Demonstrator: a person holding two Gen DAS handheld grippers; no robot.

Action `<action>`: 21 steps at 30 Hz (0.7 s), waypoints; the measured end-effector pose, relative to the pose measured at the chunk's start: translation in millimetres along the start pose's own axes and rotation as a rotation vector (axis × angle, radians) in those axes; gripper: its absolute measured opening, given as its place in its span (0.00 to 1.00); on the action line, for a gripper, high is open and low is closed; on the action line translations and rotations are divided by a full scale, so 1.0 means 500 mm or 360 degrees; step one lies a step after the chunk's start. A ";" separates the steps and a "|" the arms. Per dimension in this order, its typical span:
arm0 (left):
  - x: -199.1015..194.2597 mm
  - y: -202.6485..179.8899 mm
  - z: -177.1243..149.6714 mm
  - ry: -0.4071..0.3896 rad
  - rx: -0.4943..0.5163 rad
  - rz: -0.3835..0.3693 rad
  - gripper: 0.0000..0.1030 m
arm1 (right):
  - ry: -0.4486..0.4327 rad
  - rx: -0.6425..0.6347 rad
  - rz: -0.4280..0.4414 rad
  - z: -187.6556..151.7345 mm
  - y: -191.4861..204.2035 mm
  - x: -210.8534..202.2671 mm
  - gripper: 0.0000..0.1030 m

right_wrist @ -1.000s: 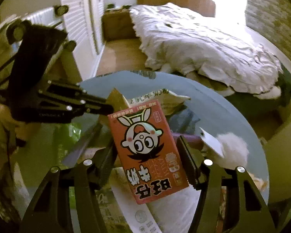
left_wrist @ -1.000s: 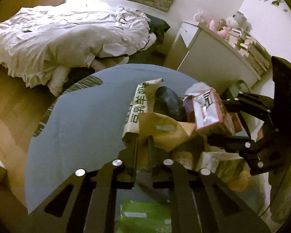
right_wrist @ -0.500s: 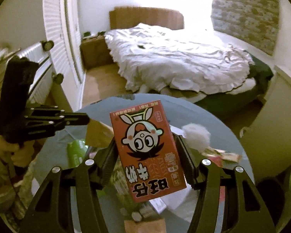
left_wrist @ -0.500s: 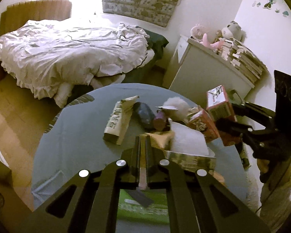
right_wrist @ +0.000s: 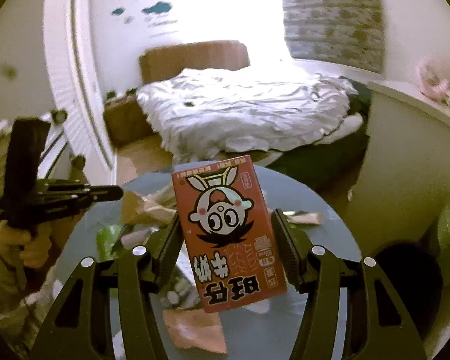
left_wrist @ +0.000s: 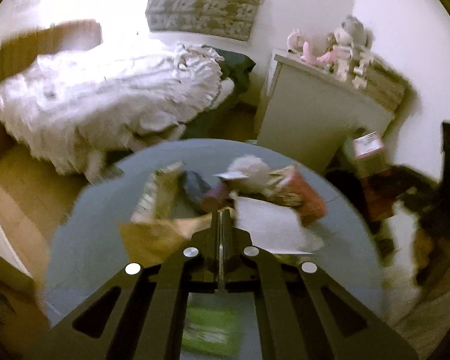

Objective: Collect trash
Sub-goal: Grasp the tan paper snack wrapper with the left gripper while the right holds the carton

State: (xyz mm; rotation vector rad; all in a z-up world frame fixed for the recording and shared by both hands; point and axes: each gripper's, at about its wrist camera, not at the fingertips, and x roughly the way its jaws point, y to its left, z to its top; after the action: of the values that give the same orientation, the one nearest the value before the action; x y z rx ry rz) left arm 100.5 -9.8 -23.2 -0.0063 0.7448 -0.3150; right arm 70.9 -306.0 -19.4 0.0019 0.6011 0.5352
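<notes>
My right gripper [right_wrist: 225, 225] is shut on a red milk carton [right_wrist: 228, 231] with a cartoon face, held upside down above the round grey table [right_wrist: 324, 219]. The carton also shows at the right of the left wrist view [left_wrist: 370, 153]. My left gripper [left_wrist: 220, 219] is shut on a tan paper wrapper [left_wrist: 162, 237] that hangs over the table [left_wrist: 99, 240]. It also shows in the right wrist view [right_wrist: 105, 193]. Trash lies on the table: a white paper [left_wrist: 267, 228], a red box [left_wrist: 306, 198], a dark pouch [left_wrist: 195, 186], a white fluffy ball [left_wrist: 252, 165].
A green packet [left_wrist: 213, 327] lies near the table's near edge. A pink wrapper [right_wrist: 195, 327] lies under the carton. An unmade bed [left_wrist: 111, 99] stands behind the table. A white cabinet [left_wrist: 318, 117] with toys is at the right. A dark bin [right_wrist: 405, 267] stands low right.
Both grippers have risen away from the table. The left one lifted the tan wrapper out of the pile. The right one carried the carton up and to the right.
</notes>
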 end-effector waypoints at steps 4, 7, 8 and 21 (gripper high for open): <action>0.049 0.011 0.004 0.0016 0.0334 0.0113 0.07 | -0.0027 0.0180 0.0087 -0.036 -0.079 -0.014 0.57; 0.088 0.019 0.003 0.0094 0.0502 0.0126 0.07 | -0.0027 0.0281 0.0131 -0.062 -0.123 -0.010 0.57; 0.105 0.022 0.003 0.0151 0.0546 0.0088 0.07 | -0.0027 0.0299 0.0141 -0.068 -0.129 -0.010 0.57; 0.161 -0.005 -0.017 0.0338 0.0857 -0.0186 0.61 | 0.0021 0.0374 0.0288 -0.089 -0.139 0.048 0.57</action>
State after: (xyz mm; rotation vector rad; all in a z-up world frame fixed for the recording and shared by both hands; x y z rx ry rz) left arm 149.5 -34.3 -82.8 0.5004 0.8517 -0.6273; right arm 96.8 -361.3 -79.8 0.2772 0.6775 0.6371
